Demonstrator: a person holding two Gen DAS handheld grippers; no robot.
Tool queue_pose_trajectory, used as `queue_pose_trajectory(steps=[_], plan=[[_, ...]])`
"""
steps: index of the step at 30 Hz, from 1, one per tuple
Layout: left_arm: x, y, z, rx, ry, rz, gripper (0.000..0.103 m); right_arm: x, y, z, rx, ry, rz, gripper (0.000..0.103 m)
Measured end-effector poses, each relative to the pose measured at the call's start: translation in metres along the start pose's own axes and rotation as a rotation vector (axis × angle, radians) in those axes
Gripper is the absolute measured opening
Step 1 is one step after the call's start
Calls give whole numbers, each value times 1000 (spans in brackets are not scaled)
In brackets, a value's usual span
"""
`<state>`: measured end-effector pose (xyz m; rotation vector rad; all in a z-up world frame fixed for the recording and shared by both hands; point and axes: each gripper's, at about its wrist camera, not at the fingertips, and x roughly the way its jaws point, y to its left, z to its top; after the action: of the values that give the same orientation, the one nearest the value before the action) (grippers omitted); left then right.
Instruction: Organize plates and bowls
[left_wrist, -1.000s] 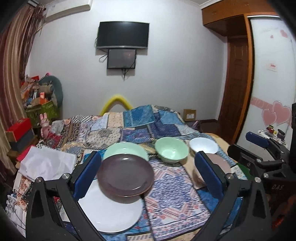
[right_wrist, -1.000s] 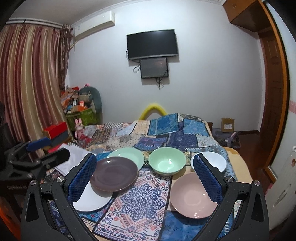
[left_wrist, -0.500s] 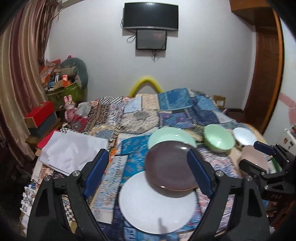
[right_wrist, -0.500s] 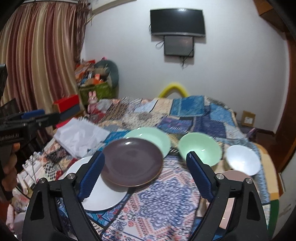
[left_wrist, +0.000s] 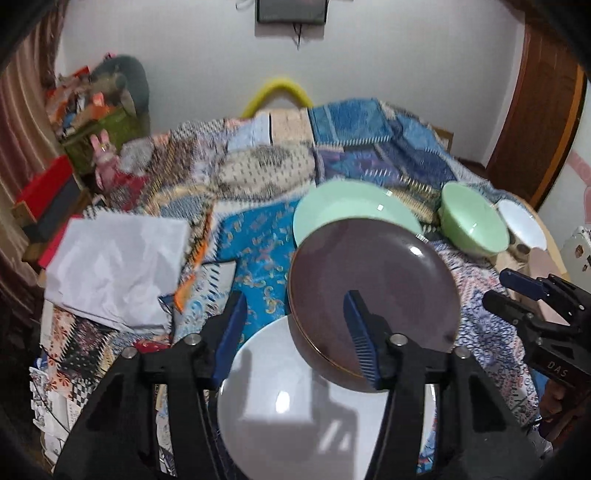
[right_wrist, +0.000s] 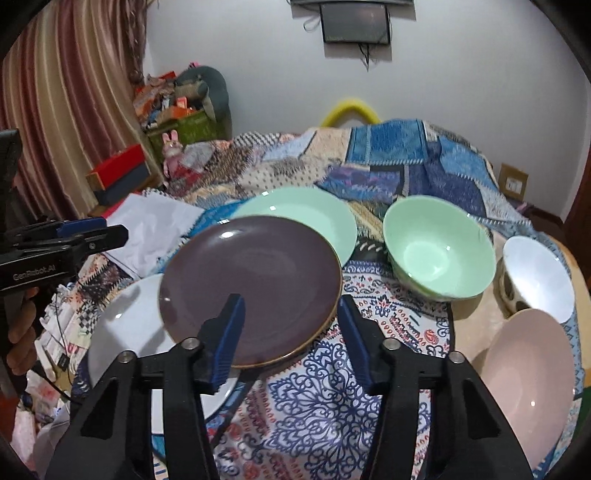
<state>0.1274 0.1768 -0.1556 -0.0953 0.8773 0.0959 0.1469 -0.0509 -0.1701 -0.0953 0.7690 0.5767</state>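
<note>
1. Well, the bed (right_wrist: 399, 166) is the biggest thing here, spread with a patchwork quilt (left_wrist: 343, 125), and all the crockery sits at its near end on a patterned cloth (right_wrist: 325, 406).
2. The white plate (left_wrist: 295, 413) lies nearest; the left wrist view shows most of its face, while the right wrist view catches only its left part beneath the plate above it.
3. The dark brown plate (right_wrist: 255, 284) rests tilted, its near edge on the white plate and its far edge overlapping the mint green plate (right_wrist: 314, 210) behind.
4. The pink plate (right_wrist: 532, 384) shows broadly only from the right wrist; from the left wrist it is a sliver at the right edge.
5. The mint green bowl (right_wrist: 439, 247) stands upright right of the green plate, with the white bowl (right_wrist: 535, 277) just beside it, further right.
6. A crumpled white sheet (left_wrist: 114, 266) lies left of the plates, far clearer from the left wrist.
7. The left gripper (left_wrist: 295, 332) has its jaws closing, apart over the brown plate's left rim without pressing it as far as I can see.
8. The right gripper (right_wrist: 291, 332) also has its jaws closing, straddling that plate's near right rim, pads not visibly gripping.
9. A hand (right_wrist: 18, 332) holding the left gripper shows only in the right wrist view.
</note>
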Motion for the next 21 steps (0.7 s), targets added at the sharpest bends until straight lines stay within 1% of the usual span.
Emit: queue_pose_trajectory(steps=[4,6,10,13,15,19,21], plan=[[32,4,3,-7,78,-22,43,17,-7,1,19,43,5,42],[43,4,4,-3,101,-28,41,26,-10,2,26,61,7,38],[58,2,4,9,120,-42,41,41,-16,2,49,95,17,37],[69,1,4,10,145,-59,36,50,-20,1,65,115,21,33],[77,2,5,9,161,-64,31,55,-22,1,72,128,25,29],[85,5,6,-7,180,-85,26,61,-23,2,75,138,13,28],[87,6,6,-14,183,-96,25,63,-25,2,83,146,16,26]])
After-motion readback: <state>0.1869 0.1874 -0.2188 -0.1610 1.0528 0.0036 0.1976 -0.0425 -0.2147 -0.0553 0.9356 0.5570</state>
